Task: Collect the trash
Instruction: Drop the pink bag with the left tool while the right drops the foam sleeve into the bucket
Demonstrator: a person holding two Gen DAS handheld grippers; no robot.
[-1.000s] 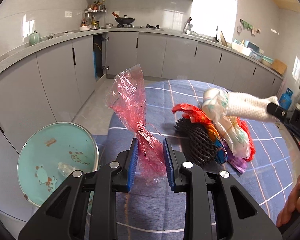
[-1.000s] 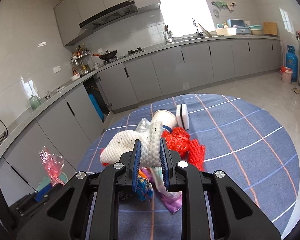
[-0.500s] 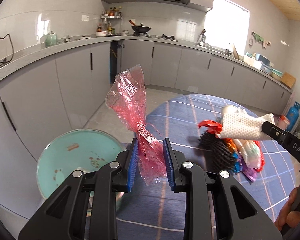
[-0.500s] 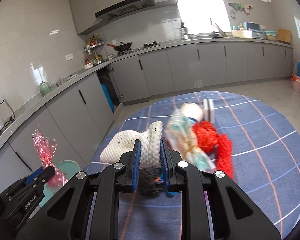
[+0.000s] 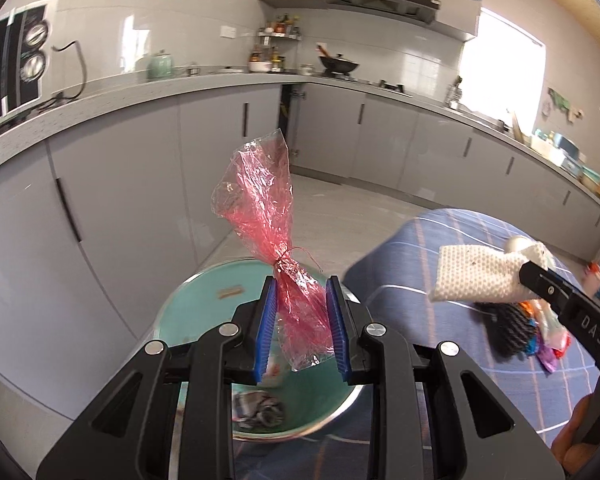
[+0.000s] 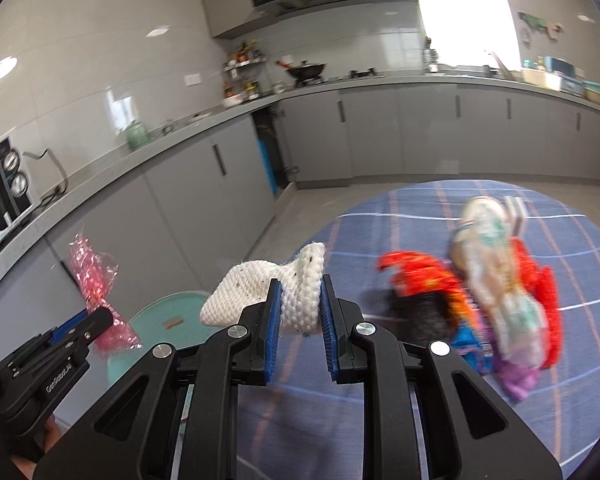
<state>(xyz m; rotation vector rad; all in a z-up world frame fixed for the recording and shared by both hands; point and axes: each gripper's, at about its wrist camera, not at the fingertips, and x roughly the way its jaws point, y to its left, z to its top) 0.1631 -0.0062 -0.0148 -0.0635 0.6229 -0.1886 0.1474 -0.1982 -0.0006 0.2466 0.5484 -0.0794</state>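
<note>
My left gripper [image 5: 302,300] is shut on a pink cellophane wrapper [image 5: 268,220] tied with a thread, held upright over the teal trash bin [image 5: 204,312]; crumpled waste lies in the bin's bottom. My right gripper [image 6: 298,300] is shut on a white foam net sleeve [image 6: 268,288], held over the edge of the blue checked table [image 6: 420,400]. The right gripper with the sleeve [image 5: 480,276] also shows at the right of the left wrist view. The left gripper with the pink wrapper [image 6: 96,276] shows at the lower left of the right wrist view, above the bin [image 6: 160,316].
A pile of trash [image 6: 480,304] lies on the table: red wrappers, a black foam net, a clear bag, purple and blue scraps. Grey kitchen cabinets [image 5: 140,200] curve around behind the bin. A hand [image 5: 576,444] shows at the lower right.
Both grippers have swung left, away from the trash pile toward the bin. The bin now lies right under the pink wrapper, and the white sleeve has left the pile for the table's edge.
</note>
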